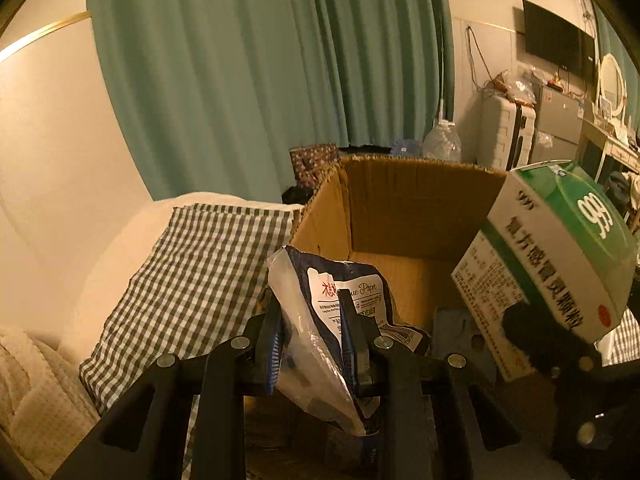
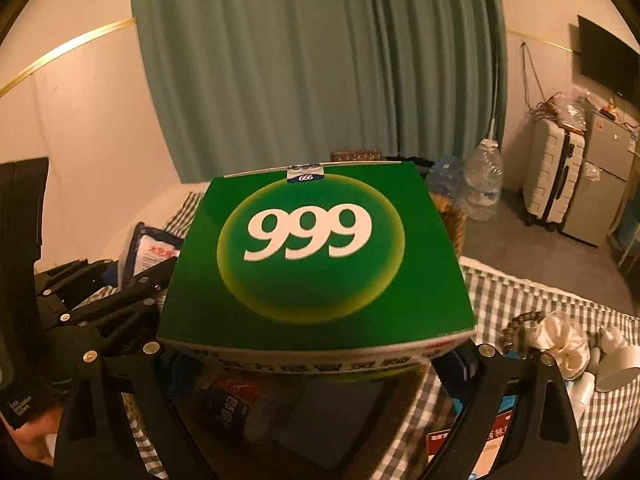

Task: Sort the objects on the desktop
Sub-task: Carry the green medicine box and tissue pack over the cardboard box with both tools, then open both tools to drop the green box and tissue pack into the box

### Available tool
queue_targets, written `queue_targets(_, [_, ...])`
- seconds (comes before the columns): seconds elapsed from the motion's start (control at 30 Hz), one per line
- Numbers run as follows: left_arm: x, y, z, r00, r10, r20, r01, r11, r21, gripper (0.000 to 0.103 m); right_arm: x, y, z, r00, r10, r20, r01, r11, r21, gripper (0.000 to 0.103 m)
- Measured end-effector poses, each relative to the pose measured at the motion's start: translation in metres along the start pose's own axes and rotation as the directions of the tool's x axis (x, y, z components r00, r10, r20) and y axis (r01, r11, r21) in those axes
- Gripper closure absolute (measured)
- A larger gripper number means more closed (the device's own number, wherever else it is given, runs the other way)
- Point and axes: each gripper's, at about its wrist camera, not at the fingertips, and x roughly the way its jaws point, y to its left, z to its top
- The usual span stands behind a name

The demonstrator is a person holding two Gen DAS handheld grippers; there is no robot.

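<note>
My left gripper (image 1: 312,312) is shut on a navy and clear plastic tissue pack (image 1: 340,320) and holds it over the near edge of an open cardboard box (image 1: 404,204). My right gripper (image 2: 316,364) is shut on a green and white "999" medicine box (image 2: 316,252), held flat above the cardboard box. The medicine box (image 1: 560,248) and the right gripper (image 1: 536,328) also show at the right of the left wrist view. The left gripper (image 2: 116,292) with the tissue pack (image 2: 148,248) shows at the left of the right wrist view.
A checked cloth (image 1: 192,280) covers the surface around the cardboard box. A bead bracelet (image 2: 520,326), a white scrunchie (image 2: 564,344) and a white cup (image 2: 616,364) lie on the cloth at right. A water bottle (image 2: 484,184) and a suitcase (image 2: 556,176) stand behind.
</note>
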Motion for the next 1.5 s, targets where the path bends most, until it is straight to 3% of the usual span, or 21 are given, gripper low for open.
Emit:
queue_targets(0.3, [0.004,-0.001,0.001,1.000,-0.016,-0.010,0.016,1.000,-0.006,0.069,0.003,0.005,-0.006,0.999,-0.044,-0.027,0.043,0.998,-0.036,0.008])
queue_targets(0.43, [-0.008,0.001,0.005,1.000,-0.004,0.021,0.005,1.000,-0.008,0.040,-0.005,0.006,-0.008,0.999,-0.038,-0.014,0.038,0.999,-0.008,0.008])
queue_targets(0.63, [-0.029,0.008,0.013,0.997,0.008,0.082,-0.006,1.000,-0.029,0.023,-0.007,-0.004,0.003,1.000,-0.020,-0.017,0.020,1.000,0.011,0.008])
queue_targets(0.77, [-0.043,0.014,0.020,0.993,0.030,0.116,-0.024,0.998,-0.054,0.020,-0.023,0.002,0.006,0.999,-0.037,0.034,0.038,0.999,-0.034,0.001])
queue_targets(0.87, [-0.053,0.021,0.023,0.990,0.023,0.141,-0.012,0.997,-0.080,0.015,-0.027,0.005,0.011,0.997,-0.075,0.023,0.077,0.996,-0.055,0.001])
queue_targets(1.03, [-0.066,0.019,0.030,0.985,0.038,0.166,-0.024,0.996,-0.084,0.012,-0.052,-0.007,0.019,0.995,-0.075,0.061,0.076,0.997,-0.011,0.001])
queue_targets(1.17, [-0.089,0.008,0.036,0.974,0.042,0.222,-0.027,0.997,-0.070,0.000,-0.077,-0.024,0.027,0.994,-0.070,0.088,0.067,0.997,0.040,0.001])
queue_targets(1.33, [-0.114,-0.003,0.044,0.961,0.032,0.273,-0.014,0.998,-0.069,0.000,-0.113,-0.051,0.040,0.989,-0.073,0.126,0.059,0.993,0.106,0.000])
queue_targets(1.5, [-0.133,-0.013,0.053,0.957,0.007,0.289,0.020,0.996,-0.089,0.000,-0.153,-0.059,0.046,0.972,-0.125,0.200,0.119,0.992,0.040,0.000])
